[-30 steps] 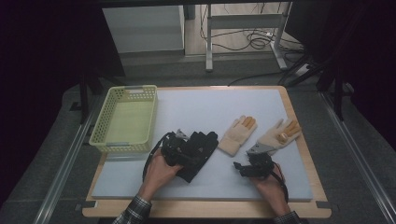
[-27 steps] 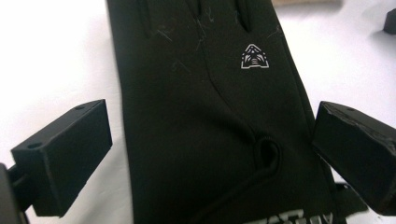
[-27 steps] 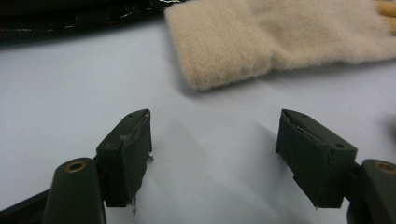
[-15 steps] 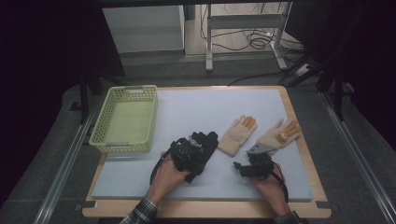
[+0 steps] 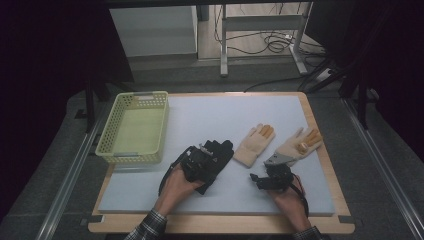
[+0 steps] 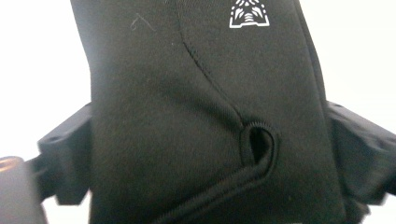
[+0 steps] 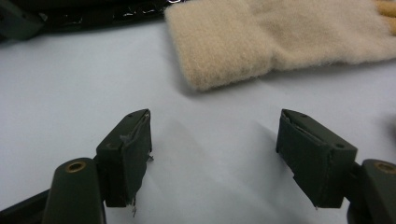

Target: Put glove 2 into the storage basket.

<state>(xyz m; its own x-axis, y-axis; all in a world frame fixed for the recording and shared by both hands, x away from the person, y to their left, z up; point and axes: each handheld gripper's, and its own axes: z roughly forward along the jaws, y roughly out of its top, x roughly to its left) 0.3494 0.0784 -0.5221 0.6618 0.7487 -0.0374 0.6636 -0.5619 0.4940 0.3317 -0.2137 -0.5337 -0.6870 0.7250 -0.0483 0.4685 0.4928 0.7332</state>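
The left gripper [image 5: 202,162] sits over the black glove [image 5: 216,152], which lies on the white mat [image 5: 210,115] near the middle of the table, a little right of the basket [image 5: 135,130]. In the left gripper view the black glove [image 6: 205,112] runs between the two jaws, which stand wide on either side of it; whether they already press on the cloth I cannot tell. The right gripper [image 7: 215,154] rests low on the mat with its jaws spread and nothing between them, pointed at the cuff of the near tan glove [image 7: 261,42]. From above, that tan glove [image 5: 255,145] lies just right of the black one, and a second tan glove [image 5: 295,147] lies beyond it, with the right gripper [image 5: 272,177] just below the pair.

The basket looks empty, so if the gloves are bound for it, none is in yet: the black one is only being taken up, and both tan ones lie untouched
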